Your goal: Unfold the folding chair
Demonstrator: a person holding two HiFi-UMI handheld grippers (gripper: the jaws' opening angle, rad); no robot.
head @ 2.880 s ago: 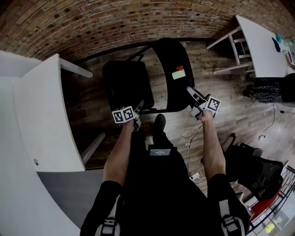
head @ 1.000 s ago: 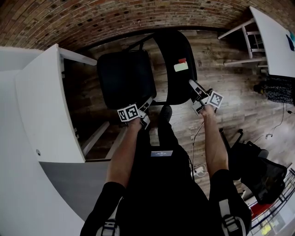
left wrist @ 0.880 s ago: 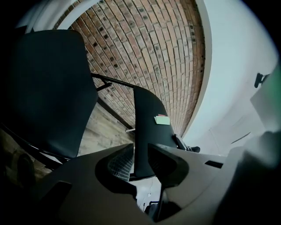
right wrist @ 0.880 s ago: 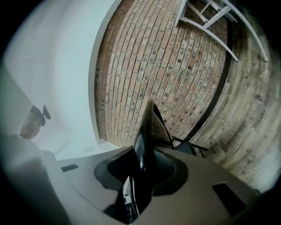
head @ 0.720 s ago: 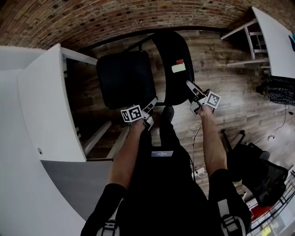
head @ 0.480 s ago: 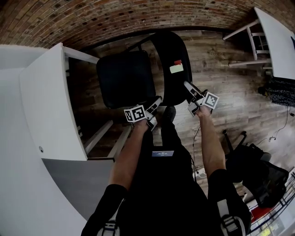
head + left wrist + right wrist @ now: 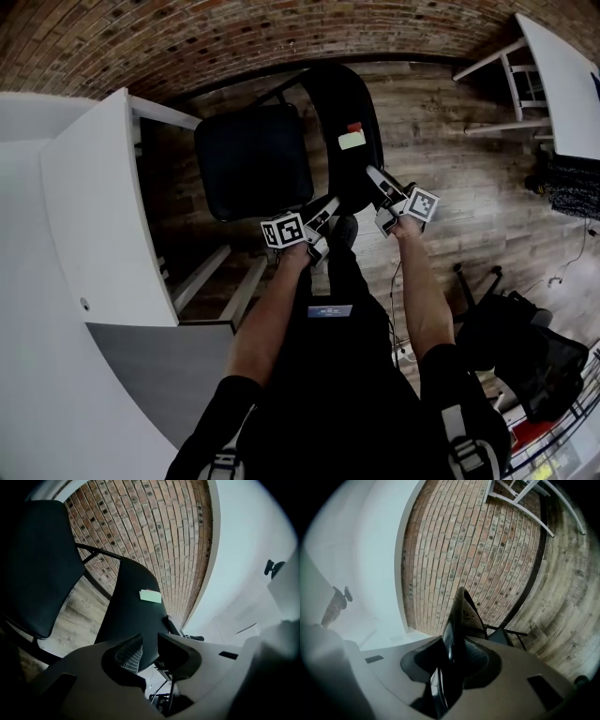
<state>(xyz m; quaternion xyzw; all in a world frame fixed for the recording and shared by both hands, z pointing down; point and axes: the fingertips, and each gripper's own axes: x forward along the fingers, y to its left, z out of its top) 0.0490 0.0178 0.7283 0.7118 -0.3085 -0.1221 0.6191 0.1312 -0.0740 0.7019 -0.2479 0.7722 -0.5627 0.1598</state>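
The black folding chair stands on the wood floor before me. Its squarish panel (image 7: 253,159) is on the left, and a narrower panel (image 7: 342,112) with a green and red label (image 7: 352,139) stands beside it. My left gripper (image 7: 323,211) is shut on the labelled panel's near left edge. In the left gripper view that panel (image 7: 133,602) runs down between the pads of the left gripper (image 7: 146,649). My right gripper (image 7: 375,180) is shut on the same panel's right edge. Seen edge-on in the right gripper view, the panel (image 7: 461,616) is pinched in the right gripper (image 7: 457,656).
A white table (image 7: 94,216) stands close on the left, with a brick wall (image 7: 234,37) behind the chair. Another white table (image 7: 562,75) is at the top right. A black office chair (image 7: 525,356) and a cable lie at the lower right. My foot (image 7: 342,230) rests by the chair.
Both grippers have drawn closer together: the left has shifted right, the right has shifted left. The labelled panel has moved a little left with them. Both grips are unchanged.
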